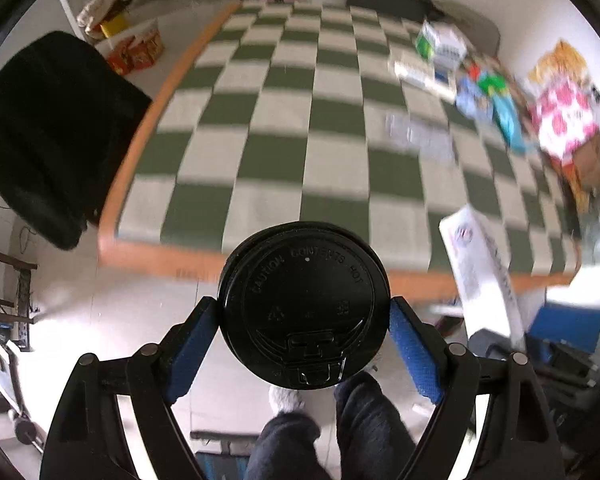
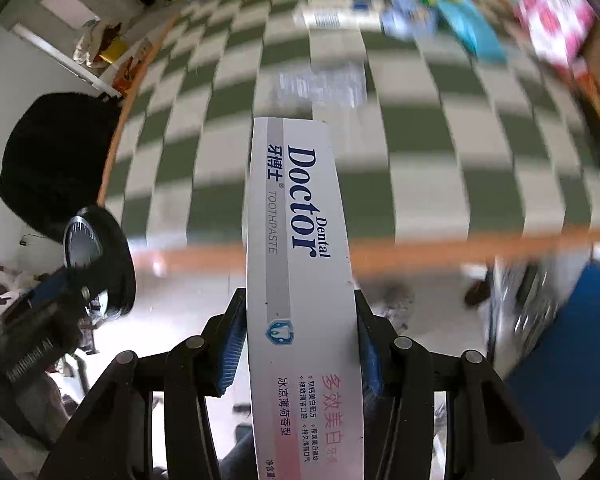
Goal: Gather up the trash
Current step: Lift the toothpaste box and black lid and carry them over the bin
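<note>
Trash is already in both claws. Left gripper [image 1: 305, 320] points steeply down, beyond the near edge of the table, and its blue pads press on the two sides of a round black plastic cup lid [image 1: 305, 306], embossed face toward the camera, with pale floor and the person's dark trouser legs [image 1: 320, 432] below it. To the far left stands a black chair back [image 1: 48, 136]. Right gripper [image 2: 302, 344] also tilts steeply down, and it has clamped partway shut across a long white cardboard toothpaste box [image 2: 298, 240], which runs straight out along the fingers over the orange wooden table edge [image 2: 460, 246]. Behind both lies the green-and-white checked tablecloth [image 1: 284, 120]. At the far right of it, blurred, sit mixed colourful packets and boxes [image 1: 476, 80].
</note>
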Available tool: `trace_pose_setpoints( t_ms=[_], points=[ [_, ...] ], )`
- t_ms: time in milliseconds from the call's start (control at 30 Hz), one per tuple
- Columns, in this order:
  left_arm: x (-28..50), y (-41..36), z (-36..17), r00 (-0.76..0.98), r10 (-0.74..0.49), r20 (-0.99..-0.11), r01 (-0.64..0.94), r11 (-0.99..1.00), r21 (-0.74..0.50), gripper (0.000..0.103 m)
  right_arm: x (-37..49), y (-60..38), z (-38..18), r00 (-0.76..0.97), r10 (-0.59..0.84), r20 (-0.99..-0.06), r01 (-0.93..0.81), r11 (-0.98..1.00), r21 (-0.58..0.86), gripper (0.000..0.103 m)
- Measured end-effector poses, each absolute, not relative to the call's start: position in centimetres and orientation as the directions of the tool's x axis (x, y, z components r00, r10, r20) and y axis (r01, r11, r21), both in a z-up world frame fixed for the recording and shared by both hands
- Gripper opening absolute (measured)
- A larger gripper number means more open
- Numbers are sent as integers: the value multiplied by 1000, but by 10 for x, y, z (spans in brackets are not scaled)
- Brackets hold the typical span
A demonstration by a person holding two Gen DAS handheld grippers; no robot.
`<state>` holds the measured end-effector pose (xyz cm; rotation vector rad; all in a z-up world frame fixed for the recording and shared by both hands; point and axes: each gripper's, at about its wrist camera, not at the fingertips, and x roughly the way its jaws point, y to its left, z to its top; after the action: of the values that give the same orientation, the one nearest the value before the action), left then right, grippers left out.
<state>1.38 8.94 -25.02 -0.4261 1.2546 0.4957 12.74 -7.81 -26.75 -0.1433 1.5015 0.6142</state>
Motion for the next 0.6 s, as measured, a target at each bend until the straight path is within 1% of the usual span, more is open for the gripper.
trace_pose_setpoints(
  t_ms=[100, 167, 333, 433, 533, 600],
  points=[
    [-9, 78, -281, 181, 81, -980, -572, 820, -38, 84, 79, -102, -305, -120, 255, -959, -432, 857, 282, 51],
    [-22, 69, -311, 136, 57, -989, -573, 819, -32, 84, 56, -113, -329, -164, 229, -960, -424, 862, 278, 51],
    [-40, 55, -395, 33, -12, -999, -594, 804, -29, 84, 6, -139, -414, -298, 162, -941, -401, 873, 277, 51],
    [-41, 56, -459, 6, -109, -994, -629, 773, -88, 84, -6, -142, -462, -328, 139, -934, -406, 872, 272, 51],
    [-41, 66, -535, -7, -238, -971, -695, 700, -166, 84, -7, -139, -514, -346, 130, -929, -398, 876, 271, 51],
    [-38, 72, -570, -19, -268, -963, -713, 679, -174, 84, -6, -132, -551, -350, 123, -929, -400, 877, 267, 51]
  ],
)
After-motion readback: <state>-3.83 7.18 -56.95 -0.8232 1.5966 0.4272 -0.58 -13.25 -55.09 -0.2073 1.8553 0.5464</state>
